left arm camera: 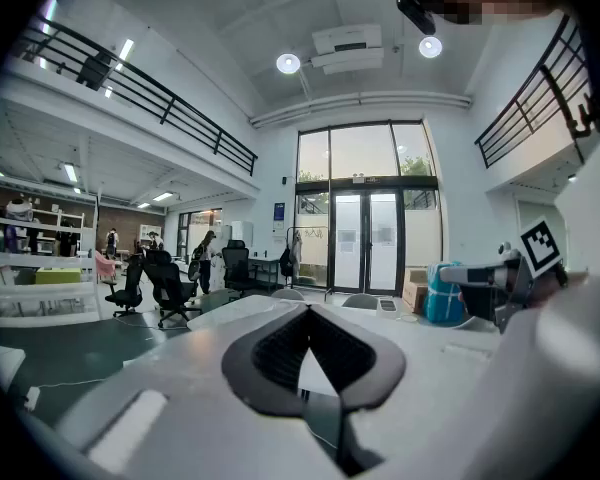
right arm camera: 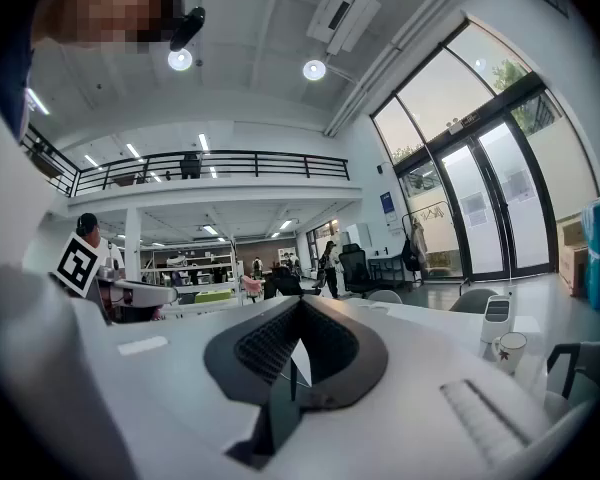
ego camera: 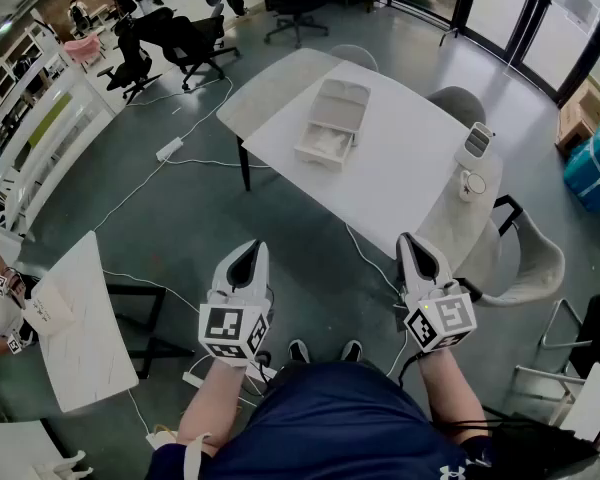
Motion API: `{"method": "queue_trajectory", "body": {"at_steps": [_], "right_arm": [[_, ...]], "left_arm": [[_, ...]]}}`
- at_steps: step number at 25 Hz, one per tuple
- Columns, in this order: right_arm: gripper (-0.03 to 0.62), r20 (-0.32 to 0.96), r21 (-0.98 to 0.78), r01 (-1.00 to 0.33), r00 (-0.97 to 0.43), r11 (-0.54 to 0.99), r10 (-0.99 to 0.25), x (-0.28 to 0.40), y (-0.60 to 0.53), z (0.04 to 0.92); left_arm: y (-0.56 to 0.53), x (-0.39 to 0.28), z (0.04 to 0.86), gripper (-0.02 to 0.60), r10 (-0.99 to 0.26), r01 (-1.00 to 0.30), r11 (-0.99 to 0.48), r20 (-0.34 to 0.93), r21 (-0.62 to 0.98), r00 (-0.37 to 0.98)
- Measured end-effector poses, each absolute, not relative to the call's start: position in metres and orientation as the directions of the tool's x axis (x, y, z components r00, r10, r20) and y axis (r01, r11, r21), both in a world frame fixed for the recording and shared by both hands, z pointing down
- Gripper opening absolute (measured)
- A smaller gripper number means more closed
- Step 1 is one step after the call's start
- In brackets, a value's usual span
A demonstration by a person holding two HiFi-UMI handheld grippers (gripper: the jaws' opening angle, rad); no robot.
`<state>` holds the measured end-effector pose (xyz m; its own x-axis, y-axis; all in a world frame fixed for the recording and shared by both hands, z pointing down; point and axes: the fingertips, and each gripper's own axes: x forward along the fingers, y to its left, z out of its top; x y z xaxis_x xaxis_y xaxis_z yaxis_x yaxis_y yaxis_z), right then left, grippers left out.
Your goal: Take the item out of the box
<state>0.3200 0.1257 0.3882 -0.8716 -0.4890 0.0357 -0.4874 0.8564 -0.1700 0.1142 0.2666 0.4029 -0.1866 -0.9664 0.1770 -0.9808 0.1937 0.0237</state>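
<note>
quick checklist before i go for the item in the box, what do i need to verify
1. Box lid open: ok, it lies open on the table.
2. Item visible inside: ok, something white in the near half; what it is, cannot tell.
3. Left gripper empty: ok, jaws together on nothing.
4. Right gripper empty: ok, jaws together on nothing.
5. Jaws open for a grasp: not ok, both shut.
6. Grippers at the box: not ok, both hang over the floor, short of the table.

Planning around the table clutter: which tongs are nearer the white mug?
Right. The right tongs hover short of the table, just left of the mug; the left tongs hang much farther left over the floor.
</note>
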Motion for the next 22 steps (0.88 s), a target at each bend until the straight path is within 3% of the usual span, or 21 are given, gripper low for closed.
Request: {"method": "queue_trajectory", "body": {"at_steps": [14, 22], "right_arm": [[0.003, 0.063, -0.211, -0.421, -0.906, 0.882, -0.418, 0.316, 0.096, 0.411], [0.003, 0.128, -0.207, -0.450, -0.893, 0.868, -0.432, 0.259, 0.063, 0.431]], "left_arm": [[0.265, 0.132, 0.421, 0.002, -0.938, -0.964, 0.266, 0.235, 0.024, -0.253], [0.247, 0.065, 0.444, 0.002, -0.928, -0.954, 0.292, 0.260, 0.064, -0.267]]}}
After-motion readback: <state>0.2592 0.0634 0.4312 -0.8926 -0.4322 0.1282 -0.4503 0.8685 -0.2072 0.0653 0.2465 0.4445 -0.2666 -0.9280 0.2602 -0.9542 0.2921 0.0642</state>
